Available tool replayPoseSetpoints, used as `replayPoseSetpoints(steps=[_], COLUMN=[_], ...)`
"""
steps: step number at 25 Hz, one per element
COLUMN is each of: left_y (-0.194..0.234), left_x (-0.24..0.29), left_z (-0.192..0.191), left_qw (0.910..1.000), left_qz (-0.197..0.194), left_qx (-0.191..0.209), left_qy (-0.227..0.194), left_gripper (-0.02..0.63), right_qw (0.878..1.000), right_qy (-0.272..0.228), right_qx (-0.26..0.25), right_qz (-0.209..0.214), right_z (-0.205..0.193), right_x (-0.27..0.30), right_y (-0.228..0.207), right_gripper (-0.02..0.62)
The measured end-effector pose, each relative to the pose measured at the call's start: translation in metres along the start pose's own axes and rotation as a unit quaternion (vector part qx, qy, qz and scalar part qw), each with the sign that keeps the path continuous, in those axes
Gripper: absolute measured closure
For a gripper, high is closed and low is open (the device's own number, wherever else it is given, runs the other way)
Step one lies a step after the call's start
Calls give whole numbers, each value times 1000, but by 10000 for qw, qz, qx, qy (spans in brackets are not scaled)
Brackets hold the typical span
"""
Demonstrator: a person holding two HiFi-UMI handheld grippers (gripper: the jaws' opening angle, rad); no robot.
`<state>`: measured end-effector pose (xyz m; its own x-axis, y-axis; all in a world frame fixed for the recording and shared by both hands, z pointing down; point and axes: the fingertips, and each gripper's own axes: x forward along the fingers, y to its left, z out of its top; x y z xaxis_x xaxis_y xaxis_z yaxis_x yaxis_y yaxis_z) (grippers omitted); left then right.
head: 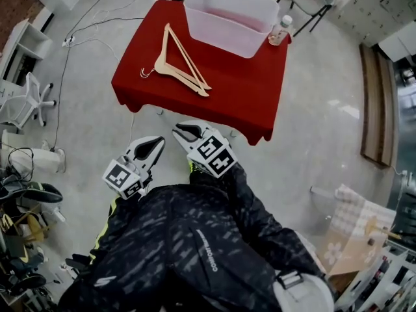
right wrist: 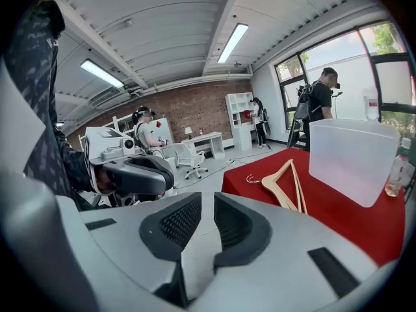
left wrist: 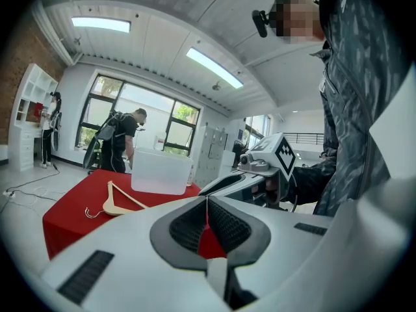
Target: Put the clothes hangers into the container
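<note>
- Hangers (head: 162, 65): wooden, lying overlapped on the red worktop (head: 240, 90), left-centre, wire hooks toward the left edge. Exact count unclear; looks like 2+.
- None lifted or touched; all are outside the container.
- Container (head: 221, 34): clear tub at the worktop's far side, just beyond the hangers. Looks empty inside.
- Water bottle (head: 279, 31) stands just beside the tub's right corner; not part of the job.
- Left claw (left wrist: 207, 203): clenched, pads meeting, nothing in it.
- Right claw (right wrist: 207, 207): released, a narrow gap between the pads, nothing between them.
- Both claws are held near the person's body over the floor, short of the worktop's near edge and well apart from the hangers.
- Progress, by my read: nothing done yet. Left: reach, grab each hanger, drop it in the tub.
</note>
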<state>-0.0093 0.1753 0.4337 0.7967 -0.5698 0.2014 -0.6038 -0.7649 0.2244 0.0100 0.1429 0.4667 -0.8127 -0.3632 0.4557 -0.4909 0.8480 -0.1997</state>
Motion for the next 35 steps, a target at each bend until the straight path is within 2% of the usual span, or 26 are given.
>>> replayPoseSetpoints(steps=[17, 23, 31, 35], left_y=[71, 113, 155, 182], left_x=[32, 49, 75, 87], left_z=[-6, -9, -16, -29], left_qw=[9998, 9995, 9979, 9956], left_qz=[-5, -181, -482, -695], left_qx=[-193, -249, -82, -142], left_qy=[-29, 56, 421, 604], left_gripper=[594, 594, 594, 594], right_qw=[9985, 9951, 9891, 9842], right_qy=[497, 831, 1266, 1540], right_qx=[-83, -29, 134, 181], right_qz=[-224, -532, -745, -850], right_z=[-5, -5, -12, -22], right_x=[54, 89, 123, 150], right_y=[-62, -104, -146, -170], right_gripper=[499, 472, 437, 421])
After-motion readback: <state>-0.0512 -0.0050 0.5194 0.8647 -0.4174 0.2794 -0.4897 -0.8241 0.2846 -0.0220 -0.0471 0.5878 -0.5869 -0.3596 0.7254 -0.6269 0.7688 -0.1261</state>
